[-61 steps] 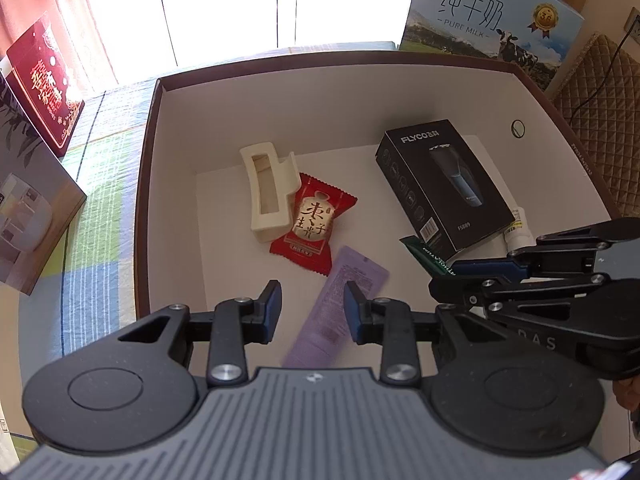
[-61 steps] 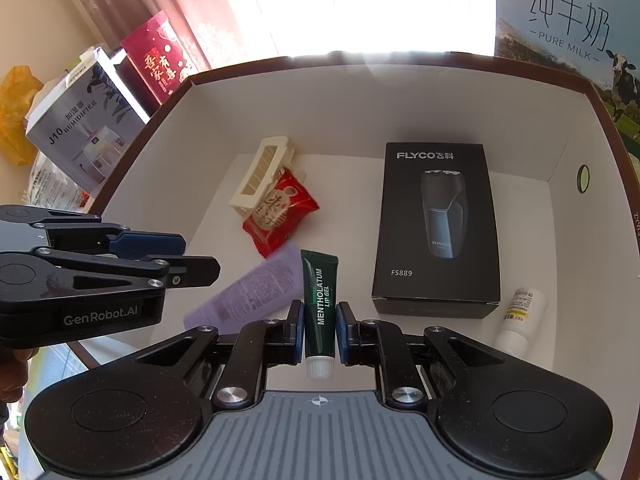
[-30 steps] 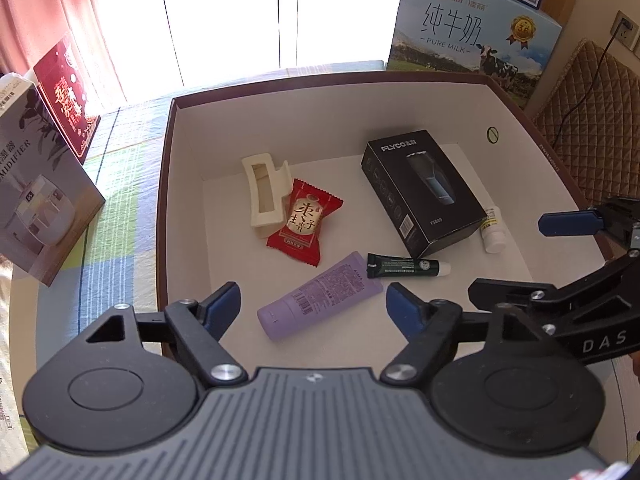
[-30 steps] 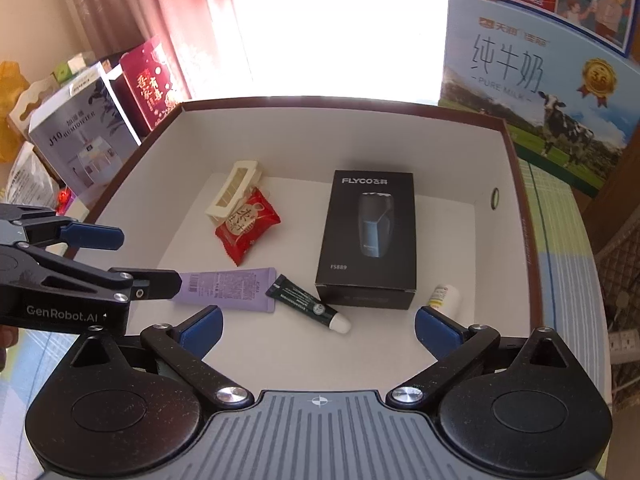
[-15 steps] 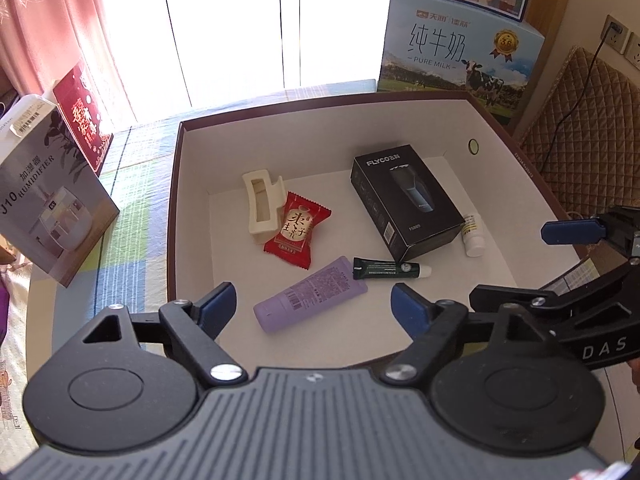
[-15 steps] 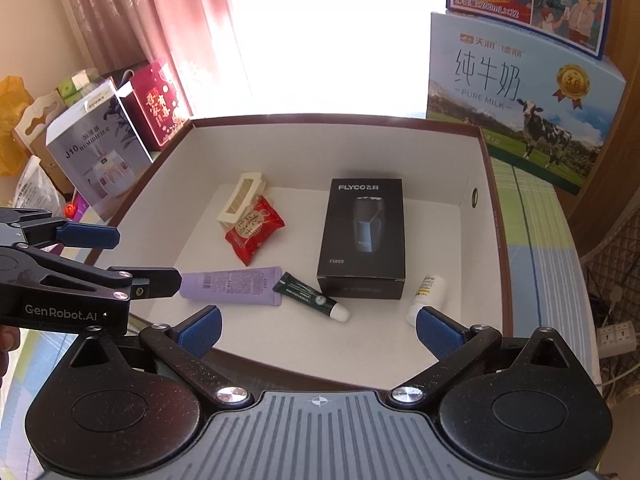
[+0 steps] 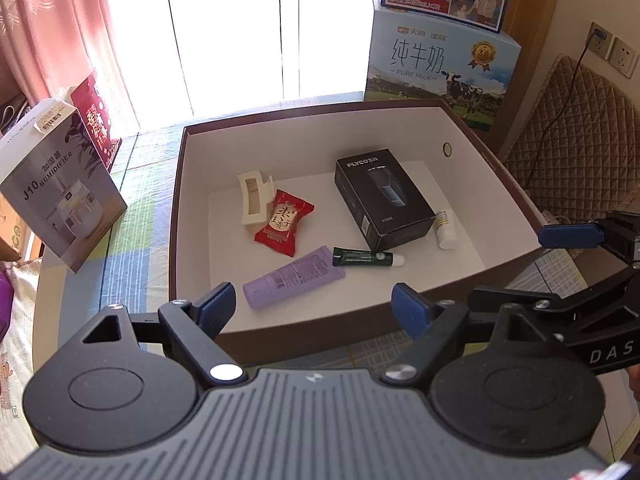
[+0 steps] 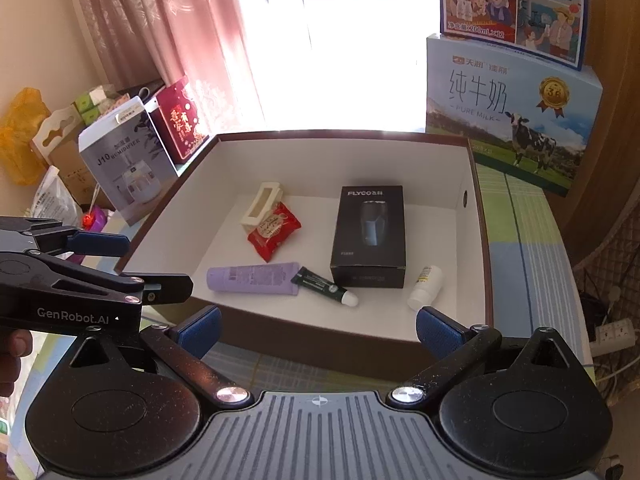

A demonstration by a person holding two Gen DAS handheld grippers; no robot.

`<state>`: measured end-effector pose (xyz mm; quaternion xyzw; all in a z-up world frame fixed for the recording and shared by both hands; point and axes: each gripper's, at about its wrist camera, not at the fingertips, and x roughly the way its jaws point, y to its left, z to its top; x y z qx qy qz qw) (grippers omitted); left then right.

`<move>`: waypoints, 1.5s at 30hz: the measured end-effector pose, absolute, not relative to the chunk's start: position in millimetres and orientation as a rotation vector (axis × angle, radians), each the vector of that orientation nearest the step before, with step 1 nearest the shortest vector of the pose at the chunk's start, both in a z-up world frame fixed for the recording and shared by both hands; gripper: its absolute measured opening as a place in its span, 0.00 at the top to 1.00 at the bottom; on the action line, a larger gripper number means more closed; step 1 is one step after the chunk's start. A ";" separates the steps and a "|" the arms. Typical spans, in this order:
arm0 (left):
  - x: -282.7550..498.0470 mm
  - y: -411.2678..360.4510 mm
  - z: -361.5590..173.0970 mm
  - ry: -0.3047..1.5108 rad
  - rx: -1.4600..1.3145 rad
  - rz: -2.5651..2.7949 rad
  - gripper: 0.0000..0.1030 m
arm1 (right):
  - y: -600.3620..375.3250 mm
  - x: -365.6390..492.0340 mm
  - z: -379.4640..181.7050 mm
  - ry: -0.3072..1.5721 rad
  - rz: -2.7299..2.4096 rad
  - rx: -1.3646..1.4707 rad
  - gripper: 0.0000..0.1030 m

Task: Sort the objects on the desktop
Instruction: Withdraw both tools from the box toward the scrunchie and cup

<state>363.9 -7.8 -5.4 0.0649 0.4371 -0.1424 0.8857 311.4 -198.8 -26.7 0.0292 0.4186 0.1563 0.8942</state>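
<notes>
Left gripper [image 7: 314, 308] and right gripper [image 8: 318, 330] – both jaws spread wide, empty – hover above the brown-rimmed white box [image 7: 280, 322] holding a lilac plastic tube [image 7: 294, 278].

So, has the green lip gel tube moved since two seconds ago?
Yes. The right tongs gripped it then; now the green tube lies on the box floor beside the black shaver box.

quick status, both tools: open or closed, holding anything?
Left tool: open, holding nothing.
Right tool: open, holding nothing.
</notes>
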 end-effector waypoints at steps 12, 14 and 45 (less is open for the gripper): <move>317.0 -12.9 5.8 0.891 0.126 -0.300 0.20 | -206.2 261.1 -16.3 0.853 0.356 0.071 0.02; 308.4 -12.8 6.4 0.889 0.121 -0.301 0.20 | -206.8 253.0 -15.4 0.853 0.361 0.070 0.02; 179.9 13.8 -31.3 0.992 0.028 -0.232 0.20 | -220.7 148.6 -54.0 0.951 0.409 0.079 0.02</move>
